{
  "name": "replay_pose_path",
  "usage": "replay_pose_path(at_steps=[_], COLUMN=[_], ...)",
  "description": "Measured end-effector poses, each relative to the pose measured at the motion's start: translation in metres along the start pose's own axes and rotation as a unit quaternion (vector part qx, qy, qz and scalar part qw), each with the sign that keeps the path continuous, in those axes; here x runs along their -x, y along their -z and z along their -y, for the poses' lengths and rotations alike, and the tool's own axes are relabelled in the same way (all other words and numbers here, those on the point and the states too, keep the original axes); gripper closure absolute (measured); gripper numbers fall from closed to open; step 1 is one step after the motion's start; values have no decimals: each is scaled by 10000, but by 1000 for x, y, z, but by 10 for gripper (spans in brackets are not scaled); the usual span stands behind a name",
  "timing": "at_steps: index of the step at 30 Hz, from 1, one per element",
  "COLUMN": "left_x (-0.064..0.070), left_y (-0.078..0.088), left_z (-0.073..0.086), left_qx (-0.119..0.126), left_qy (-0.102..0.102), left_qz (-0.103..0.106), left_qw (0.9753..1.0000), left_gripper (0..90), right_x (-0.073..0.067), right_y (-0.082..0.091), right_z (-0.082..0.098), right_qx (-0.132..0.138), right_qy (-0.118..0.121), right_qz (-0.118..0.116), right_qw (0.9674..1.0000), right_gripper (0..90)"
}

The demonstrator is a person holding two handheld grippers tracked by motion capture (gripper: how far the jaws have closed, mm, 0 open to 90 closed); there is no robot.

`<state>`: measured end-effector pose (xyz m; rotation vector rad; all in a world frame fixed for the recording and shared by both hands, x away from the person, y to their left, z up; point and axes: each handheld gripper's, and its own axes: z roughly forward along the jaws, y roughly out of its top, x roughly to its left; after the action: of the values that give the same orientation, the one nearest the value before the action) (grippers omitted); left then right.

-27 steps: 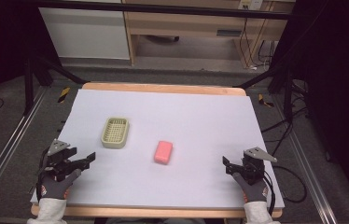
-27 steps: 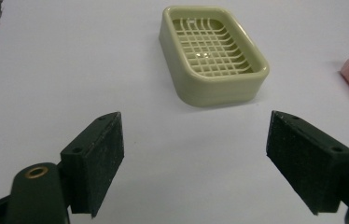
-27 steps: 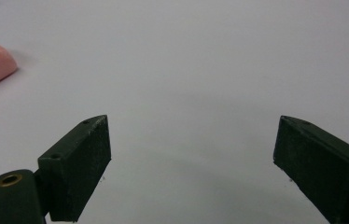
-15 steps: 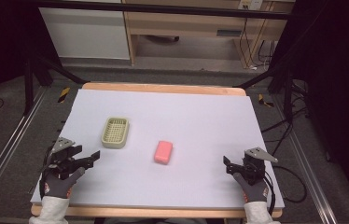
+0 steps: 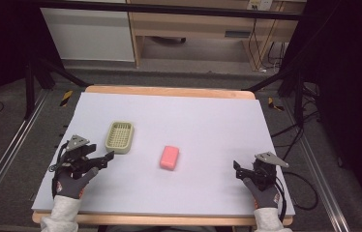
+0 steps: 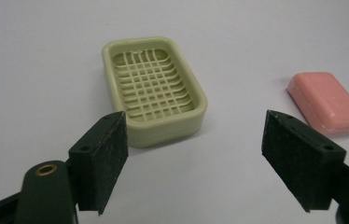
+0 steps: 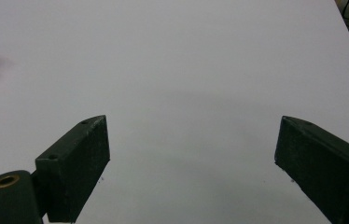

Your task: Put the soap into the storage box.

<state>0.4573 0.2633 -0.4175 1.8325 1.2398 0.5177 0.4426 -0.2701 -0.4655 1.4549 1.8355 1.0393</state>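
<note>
beside soap dish (image 5: 120, 136), pink soap (image 5: 170, 157) lengthwise away

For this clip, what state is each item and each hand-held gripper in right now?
Soap dish: upright, empty, untouched on the table.
Pink soap bar: flat on the table, apart from the dish.
Left hand-held gripper: open, holding nothing, short of the dish.
Right hand-held gripper: open, holding nothing, over bare table.

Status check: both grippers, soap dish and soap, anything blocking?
Left gripper open, facing soap dish, not touching. Right gripper open, empty. Pink soap lies beside dish. Nothing blocking.
</note>
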Motion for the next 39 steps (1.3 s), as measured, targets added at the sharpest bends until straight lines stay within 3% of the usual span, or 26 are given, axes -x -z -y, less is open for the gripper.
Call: replay_pose_path(at_steps=[14,39], left_x=[27,68], left_y=[-18,-48], left_z=[-18,-41], left_qx=[-74,-254], left_qy=[-216,-511], left_qz=[273,523], left_qw=[9994,9970], left_gripper=[223,216], right_x=[-4,-7], right_y=[-1,-6], right_z=[0,-1], right_qx=[-75,-125], right_qy=[55,142], right_qz=[4,9], right_qw=[10000,9998], right_gripper=[104,102])
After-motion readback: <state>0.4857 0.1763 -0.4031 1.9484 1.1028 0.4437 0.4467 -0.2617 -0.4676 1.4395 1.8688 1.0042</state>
